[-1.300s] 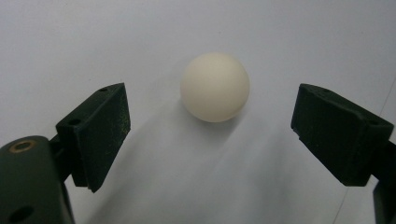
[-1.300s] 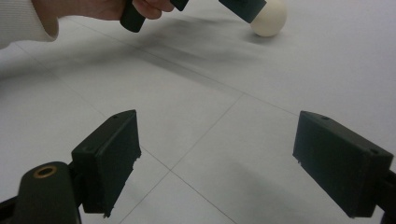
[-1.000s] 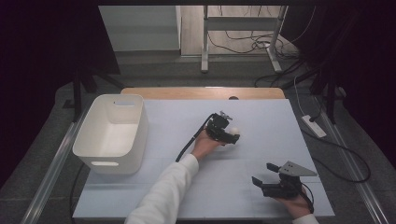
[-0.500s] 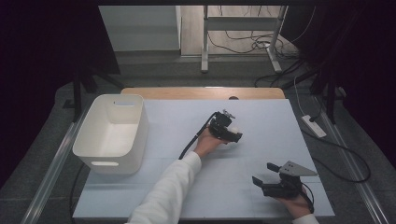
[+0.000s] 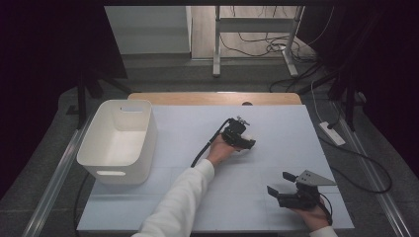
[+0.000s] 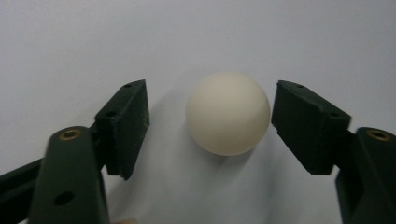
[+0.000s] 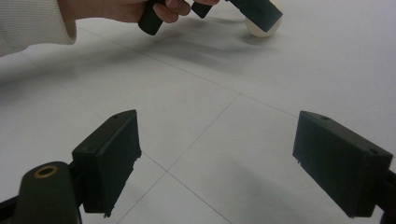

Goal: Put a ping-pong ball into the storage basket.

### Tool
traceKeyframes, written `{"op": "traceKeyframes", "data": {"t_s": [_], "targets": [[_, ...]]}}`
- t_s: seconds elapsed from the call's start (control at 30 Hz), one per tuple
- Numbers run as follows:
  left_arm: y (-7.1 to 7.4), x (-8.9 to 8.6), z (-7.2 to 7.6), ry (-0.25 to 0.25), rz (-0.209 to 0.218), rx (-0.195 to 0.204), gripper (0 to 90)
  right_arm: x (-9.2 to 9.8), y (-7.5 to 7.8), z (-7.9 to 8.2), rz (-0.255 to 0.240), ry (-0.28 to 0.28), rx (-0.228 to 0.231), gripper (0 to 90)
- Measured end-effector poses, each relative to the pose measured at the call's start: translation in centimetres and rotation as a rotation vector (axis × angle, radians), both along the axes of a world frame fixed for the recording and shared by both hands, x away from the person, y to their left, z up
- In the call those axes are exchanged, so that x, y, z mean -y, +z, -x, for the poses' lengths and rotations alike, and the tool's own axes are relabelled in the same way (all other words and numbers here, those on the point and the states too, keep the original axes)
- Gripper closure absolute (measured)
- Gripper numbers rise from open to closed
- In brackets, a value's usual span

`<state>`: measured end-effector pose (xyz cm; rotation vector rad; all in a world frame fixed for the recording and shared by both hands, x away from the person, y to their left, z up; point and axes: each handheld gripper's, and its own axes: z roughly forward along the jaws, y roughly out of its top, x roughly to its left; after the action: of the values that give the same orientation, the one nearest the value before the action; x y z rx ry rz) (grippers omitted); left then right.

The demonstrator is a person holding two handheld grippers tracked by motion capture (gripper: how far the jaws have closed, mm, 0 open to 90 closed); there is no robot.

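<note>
A cream-white ball (image 6: 228, 113) rests on the pale table mat (image 5: 276, 123) and is also seen far off in the right gripper view (image 7: 264, 29). My left gripper (image 6: 212, 122) points down over the ball near the middle of the table (image 5: 245, 142). Its jaws have just been closing and stand on either side of the ball. A clear gap remains at the left pad (image 6: 128, 128), and the right pad sits very close. My right gripper (image 5: 280, 182) rests low near the front right edge, its jaws wide open (image 7: 215, 158) with nothing between them.
A white plastic bin (image 5: 118, 106) stands at the table's left side. A wooden strip (image 5: 212, 98) runs along the far edge. Beyond the right edge, a power strip (image 5: 332, 133) and cables lie on the floor.
The left hand has shifted only slightly over the ball. The right gripper has stayed where it was.
</note>
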<state>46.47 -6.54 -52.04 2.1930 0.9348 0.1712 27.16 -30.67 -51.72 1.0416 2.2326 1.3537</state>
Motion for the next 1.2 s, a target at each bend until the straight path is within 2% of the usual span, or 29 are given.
{"op": "traceKeyframes", "data": {"t_s": [0.1,0.13,0.17,0.3,0.77,1.2], "targets": [[0.0,-0.1,0.0,-0.03,0.022,-0.011,43.0,0.0,0.0,0.0,-0.001,-0.002,-0.002,14.7],[0.0,-0.1,0.0,-0.038,0.021,-0.013,48.8,0.0,0.0,0.0,-0.001,-0.002,-0.003,14.7],[0.0,-0.1,0.1,-0.041,0.018,-0.012,50.4,0.0,0.0,0.0,-0.001,-0.002,-0.003,14.7],[0.1,-0.1,0.2,-0.048,0.011,-0.004,50.9,0.0,0.0,0.0,0.001,-0.003,-0.002,14.7],[1.4,-0.6,1.0,-0.055,0.03,0.017,50.9,0.0,0.0,0.0,0.003,-0.004,0.001,14.7],[2.1,-2.1,1.9,-0.042,0.056,0.029,50.9,0.0,0.0,0.0,0.007,-0.005,0.004,14.8]]}}
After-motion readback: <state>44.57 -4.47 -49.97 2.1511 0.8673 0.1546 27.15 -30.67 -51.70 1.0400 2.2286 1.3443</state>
